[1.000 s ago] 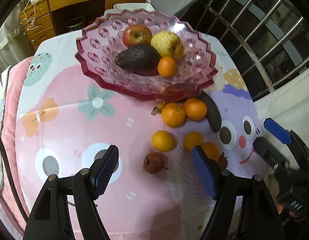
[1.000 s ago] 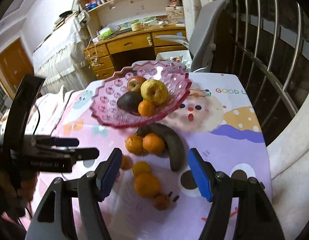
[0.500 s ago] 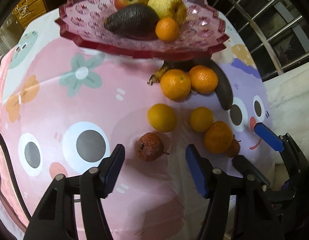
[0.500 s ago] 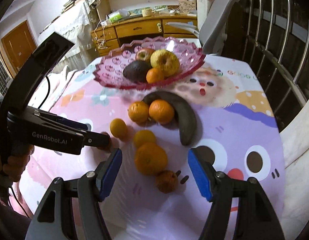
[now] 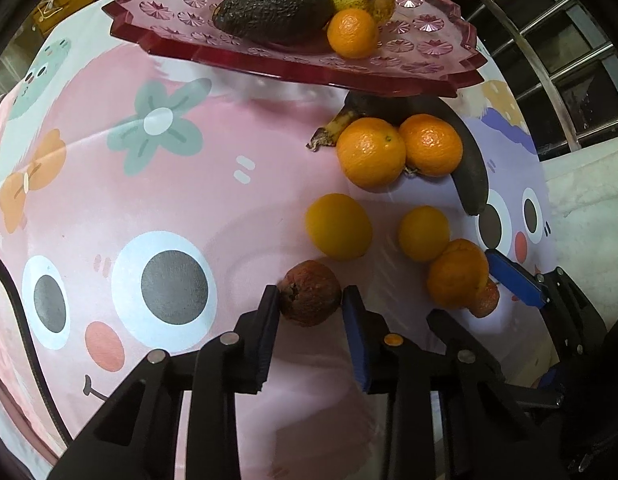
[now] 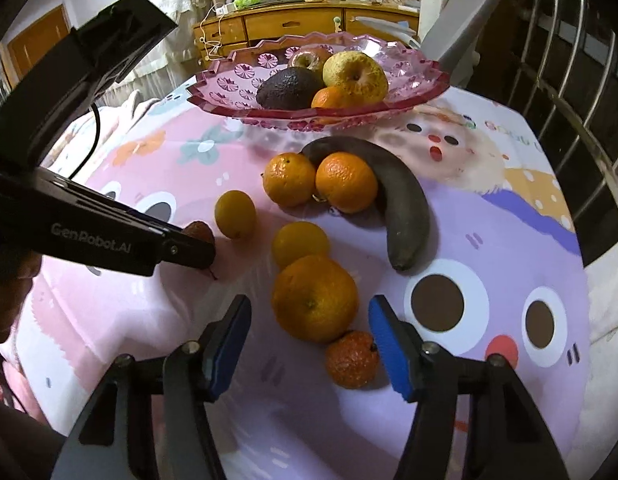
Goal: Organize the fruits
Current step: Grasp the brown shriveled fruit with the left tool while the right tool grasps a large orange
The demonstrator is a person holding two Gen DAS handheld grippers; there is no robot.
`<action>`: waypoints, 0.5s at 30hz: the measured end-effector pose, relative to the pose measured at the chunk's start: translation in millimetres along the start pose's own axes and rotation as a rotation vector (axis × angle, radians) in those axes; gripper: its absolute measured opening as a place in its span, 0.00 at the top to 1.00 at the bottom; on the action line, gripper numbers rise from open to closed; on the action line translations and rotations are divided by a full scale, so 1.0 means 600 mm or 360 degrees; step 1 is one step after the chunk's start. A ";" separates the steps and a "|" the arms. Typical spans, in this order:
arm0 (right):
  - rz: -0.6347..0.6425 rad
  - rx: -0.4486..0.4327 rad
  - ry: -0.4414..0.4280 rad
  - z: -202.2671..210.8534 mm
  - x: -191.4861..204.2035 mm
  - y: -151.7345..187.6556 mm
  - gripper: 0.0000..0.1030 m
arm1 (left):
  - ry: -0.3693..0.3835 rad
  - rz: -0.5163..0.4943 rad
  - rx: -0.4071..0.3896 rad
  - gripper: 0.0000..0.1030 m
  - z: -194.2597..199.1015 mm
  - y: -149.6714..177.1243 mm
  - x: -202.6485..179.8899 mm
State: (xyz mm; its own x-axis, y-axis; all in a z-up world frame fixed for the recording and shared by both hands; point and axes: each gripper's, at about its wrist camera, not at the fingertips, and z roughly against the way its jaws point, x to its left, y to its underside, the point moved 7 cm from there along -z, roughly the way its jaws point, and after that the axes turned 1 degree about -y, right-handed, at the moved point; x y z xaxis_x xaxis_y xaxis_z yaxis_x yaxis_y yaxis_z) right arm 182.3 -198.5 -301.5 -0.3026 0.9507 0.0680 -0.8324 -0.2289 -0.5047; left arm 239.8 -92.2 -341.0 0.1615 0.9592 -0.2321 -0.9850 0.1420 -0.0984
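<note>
My left gripper [image 5: 310, 307] is shut on a small brown wrinkled fruit [image 5: 309, 298] that rests on the tablecloth; the fruit also shows in the right wrist view [image 6: 199, 233]. My right gripper [image 6: 309, 338] is open, its pads on either side of a large orange [image 6: 315, 298] with a small wrinkled orange fruit [image 6: 352, 364] beside it. Several more oranges [image 5: 371, 152] and a dark banana [image 6: 401, 208] lie loose on the cloth. A pink glass bowl [image 5: 157, 16] at the far side holds an avocado [image 5: 275, 12], a yellow pear, an apple and a small orange.
The table has a pink and purple cartoon cloth [image 5: 149, 184]. A metal railing [image 6: 565, 92] runs along the right side. A wooden desk [image 6: 277, 28] and a grey chair [image 6: 457, 44] stand behind the table.
My left gripper has moved forward and down and shut on the brown fruit. My right gripper has moved closer to the large orange and stays open.
</note>
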 end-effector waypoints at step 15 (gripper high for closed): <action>0.0008 0.0054 -0.0011 -0.006 -0.005 -0.004 0.56 | 0.0023 0.0001 -0.0016 0.74 0.007 0.002 0.002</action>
State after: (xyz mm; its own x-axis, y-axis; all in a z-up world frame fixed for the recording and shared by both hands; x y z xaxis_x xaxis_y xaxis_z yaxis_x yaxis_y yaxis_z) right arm 186.6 -200.0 -303.7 -0.3098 0.9481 0.0716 -0.8462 -0.2405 -0.4755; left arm 238.5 -89.8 -337.3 0.1621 0.9556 -0.2460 -0.9844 0.1391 -0.1082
